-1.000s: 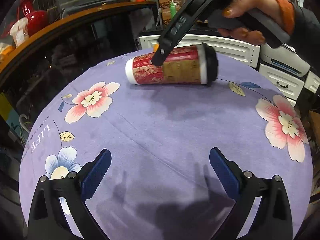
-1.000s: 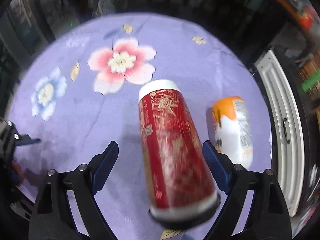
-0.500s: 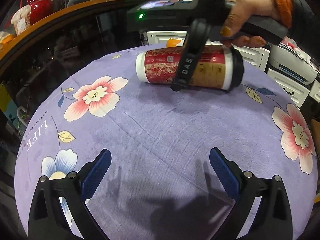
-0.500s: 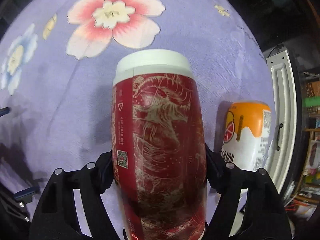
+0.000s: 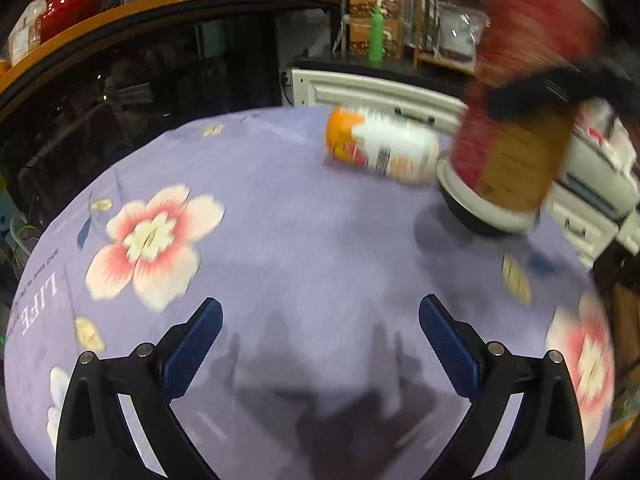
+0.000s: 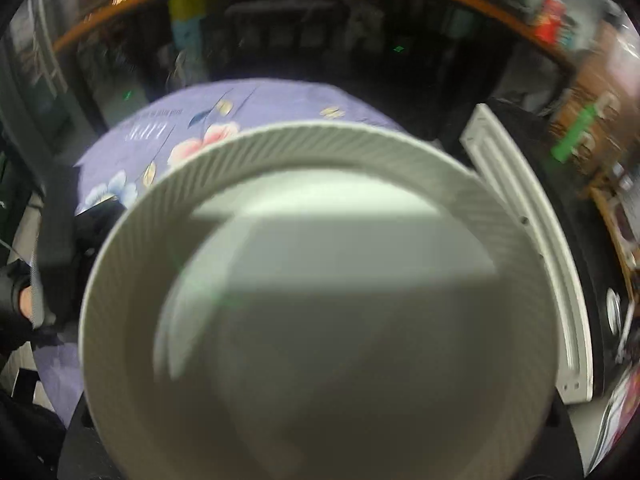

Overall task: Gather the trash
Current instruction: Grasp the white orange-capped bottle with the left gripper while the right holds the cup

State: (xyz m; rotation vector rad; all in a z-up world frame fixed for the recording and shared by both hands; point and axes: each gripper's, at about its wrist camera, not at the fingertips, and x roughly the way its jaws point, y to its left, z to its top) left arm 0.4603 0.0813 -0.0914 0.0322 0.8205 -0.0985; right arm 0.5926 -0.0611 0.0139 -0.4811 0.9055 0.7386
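Purple floral cloth point(image 5: 320, 240) covers the round table, with dark shelving and white cabinet fronts behind it. At the near edge, the left gripper point(image 5: 320, 336) hangs with its blue pads spread wide and nothing between them; only its shadow lies on the cloth below. Toward the far edge, right of centre, an orange-and-white can point(image 5: 380, 146) lies on its side, not yet collected. Just right of it, at the right edge, a red cup point(image 5: 516, 120) is tilted in the air, dark lid downward, a dark finger of the right gripper point(image 5: 560, 88) crossing its middle. In the right wrist view the cup's white base point(image 6: 320, 300) fills nearly the whole frame, hiding the pads; the jaws have just closed in on the cup, which sits between them and appears clamped. By these views the job is barely begun: one piece of trash appears lifted clear of the cloth, though blur leaves that uncertain, and the can waits. No bin or bag shows in either view, so where the cup will go cannot be told.
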